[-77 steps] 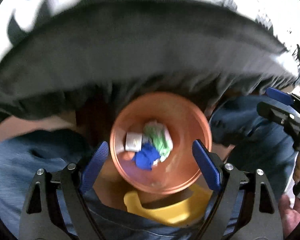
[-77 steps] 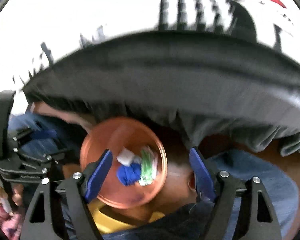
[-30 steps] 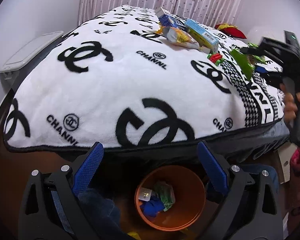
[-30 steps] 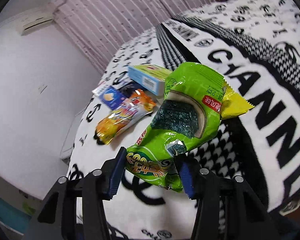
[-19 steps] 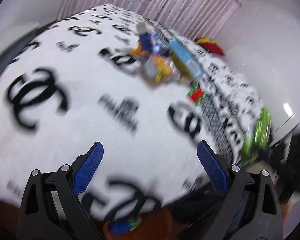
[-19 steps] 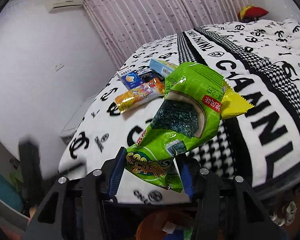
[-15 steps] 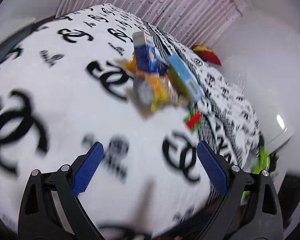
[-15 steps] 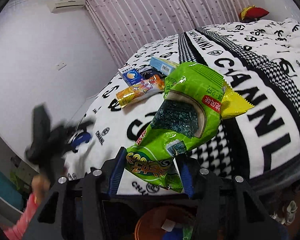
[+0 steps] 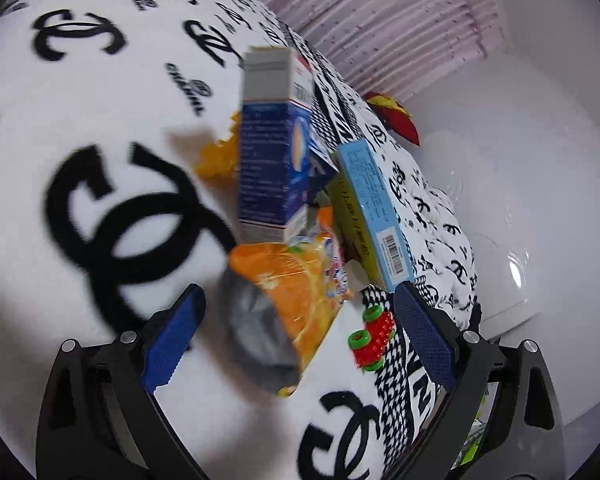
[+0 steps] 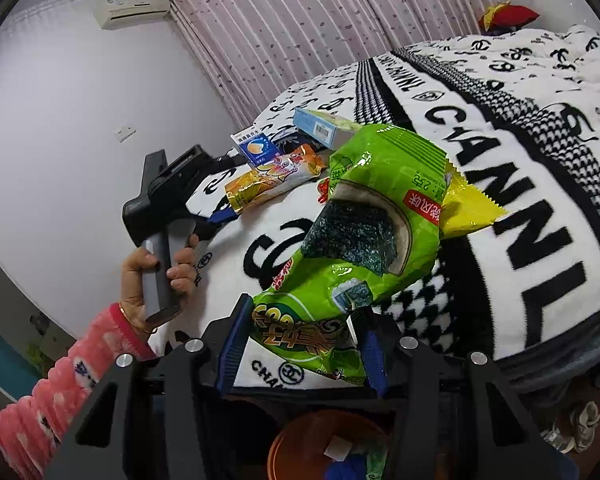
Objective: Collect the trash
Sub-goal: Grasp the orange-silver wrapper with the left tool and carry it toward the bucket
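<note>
Below the blanket's [image 10: 500, 208] edge sits the orange bin [image 10: 300, 440]. Above the bin, the right gripper [image 10: 300, 354] is clamped on a green snack bag [image 10: 364, 236]. Over the blanket, the left gripper [image 9: 300, 340] gapes wide and empty, an orange wrapper [image 9: 296, 284] between its fingers; beyond lie blue [image 9: 268, 176] and light-blue boxes [image 9: 374, 216].

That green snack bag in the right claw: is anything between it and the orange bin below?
Nothing visible blocks the drop. The right gripper pinches the green snack bag above the blanket's edge, and the orange bin sits below, partly hidden behind the gripper's own frame. Only that frame lies along the view line; the bin's mouth looks open.
</note>
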Demonstrator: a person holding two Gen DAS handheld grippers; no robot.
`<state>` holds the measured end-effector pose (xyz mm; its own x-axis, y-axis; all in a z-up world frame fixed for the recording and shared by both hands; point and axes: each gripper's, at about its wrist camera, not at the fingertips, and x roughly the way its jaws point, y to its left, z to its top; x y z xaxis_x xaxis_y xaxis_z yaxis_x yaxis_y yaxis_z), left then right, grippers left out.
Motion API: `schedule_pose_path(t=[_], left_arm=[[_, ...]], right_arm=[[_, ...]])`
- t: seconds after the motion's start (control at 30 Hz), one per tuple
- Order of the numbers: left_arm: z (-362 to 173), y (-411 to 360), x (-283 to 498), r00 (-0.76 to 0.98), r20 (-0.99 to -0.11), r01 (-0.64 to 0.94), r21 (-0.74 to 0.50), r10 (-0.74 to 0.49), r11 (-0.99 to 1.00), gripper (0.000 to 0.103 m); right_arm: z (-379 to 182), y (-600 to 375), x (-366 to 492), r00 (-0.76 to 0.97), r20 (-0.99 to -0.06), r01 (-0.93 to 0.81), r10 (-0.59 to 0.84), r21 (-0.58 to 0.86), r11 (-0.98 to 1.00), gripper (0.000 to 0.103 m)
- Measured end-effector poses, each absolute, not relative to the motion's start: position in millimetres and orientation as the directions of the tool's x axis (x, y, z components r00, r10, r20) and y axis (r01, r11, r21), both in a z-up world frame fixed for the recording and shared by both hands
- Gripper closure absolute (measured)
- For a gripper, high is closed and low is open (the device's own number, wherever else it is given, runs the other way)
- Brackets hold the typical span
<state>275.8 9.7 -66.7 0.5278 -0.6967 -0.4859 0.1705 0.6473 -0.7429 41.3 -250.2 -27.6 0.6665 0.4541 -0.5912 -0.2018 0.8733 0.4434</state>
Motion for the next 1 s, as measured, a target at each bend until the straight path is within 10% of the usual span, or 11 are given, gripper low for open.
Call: schedule_pose_path(t=[0.07,0.2,1.0], left_arm=[[-66,2,278,0.520,-0.491,0.187,-0.733,-0.699,0.654,0.012],[-73,-10,284,0.479,-0.513,0.189,-0.732,-0.712,0.655,0.061],[-2,24,91,0.601,-0.503,0.380,-0.504,-0.622,0.775,0.064]], right_arm=[[-30,-250,45,0.662,-0.593,-0.200,0.459,0.450,0.870,0.053],[-32,-247,47,0.659,-0.596,-0.201,0.460,0.450,0.870,0.053],[1,-230,-18,0.701,-0.571,-0.268,0.427,0.343,0.900,0.053]])
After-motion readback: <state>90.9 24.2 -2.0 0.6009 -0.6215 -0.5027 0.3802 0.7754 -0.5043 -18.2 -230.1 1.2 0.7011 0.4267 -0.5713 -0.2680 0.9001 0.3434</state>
